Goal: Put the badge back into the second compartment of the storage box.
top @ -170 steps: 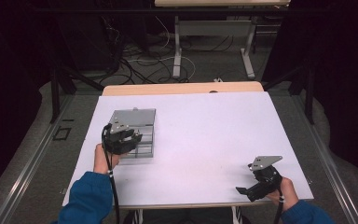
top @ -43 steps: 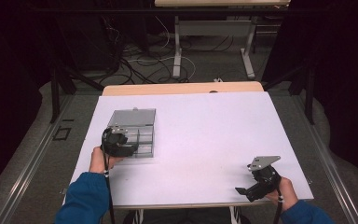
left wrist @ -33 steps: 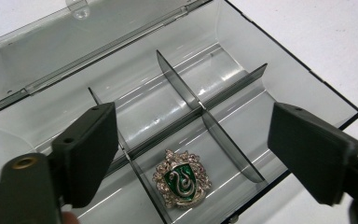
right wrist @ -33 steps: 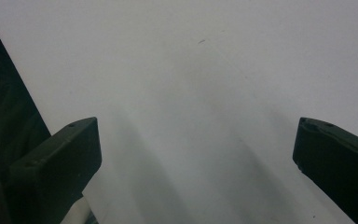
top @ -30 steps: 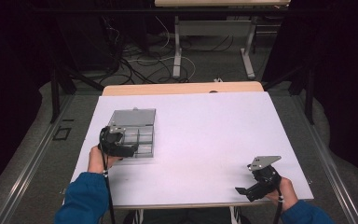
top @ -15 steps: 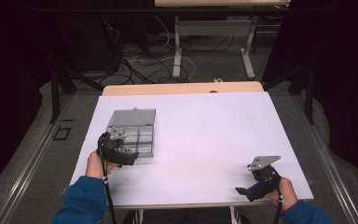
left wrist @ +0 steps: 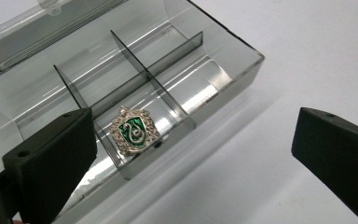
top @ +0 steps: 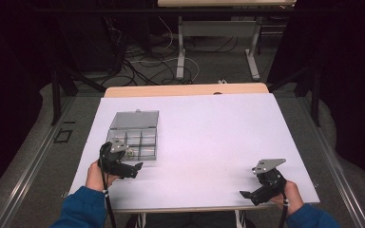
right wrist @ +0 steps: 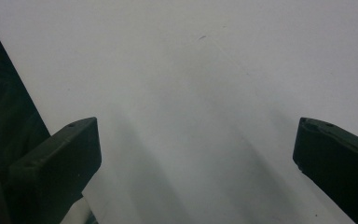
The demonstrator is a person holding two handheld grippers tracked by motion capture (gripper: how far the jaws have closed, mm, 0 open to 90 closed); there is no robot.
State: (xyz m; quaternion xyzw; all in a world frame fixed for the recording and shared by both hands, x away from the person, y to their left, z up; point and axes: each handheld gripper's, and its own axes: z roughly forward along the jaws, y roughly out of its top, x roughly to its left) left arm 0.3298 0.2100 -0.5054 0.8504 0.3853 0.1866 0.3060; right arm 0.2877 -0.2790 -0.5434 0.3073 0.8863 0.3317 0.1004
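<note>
At lower left of the high view, the left gripper (top: 134,169) sits just below the near edge of a clear plastic box (top: 135,135), whose lid stands open toward the upper part of the frame. Its jaws have just been opening and now stand released, nothing between them. The box rests on the white surface (top: 218,137), left of centre.

The left gripper view brings what the high view leaves as a faint speck: a silver-rimmed green badge (left wrist: 134,129) bearing a serpent, lying flat in a near compartment of the box (left wrist: 177,60), hard against a smoky divider. There the left gripper (left wrist: 193,154) spreads wide, one jaw at the lower left of the frame overlapping the box's near wall, the other at the right over bare white surface (left wrist: 307,42). The badge lies apart from both jaws.

At lower right of the high view, the right gripper (top: 252,194) rests near the surface's front edge, well apart from the box, held in a hand with a blue sleeve (top: 313,218). The right gripper view shows the right gripper (right wrist: 193,154) spread wide over plain white surface (right wrist: 214,70), a dark strip along the frame's left edge.
</note>
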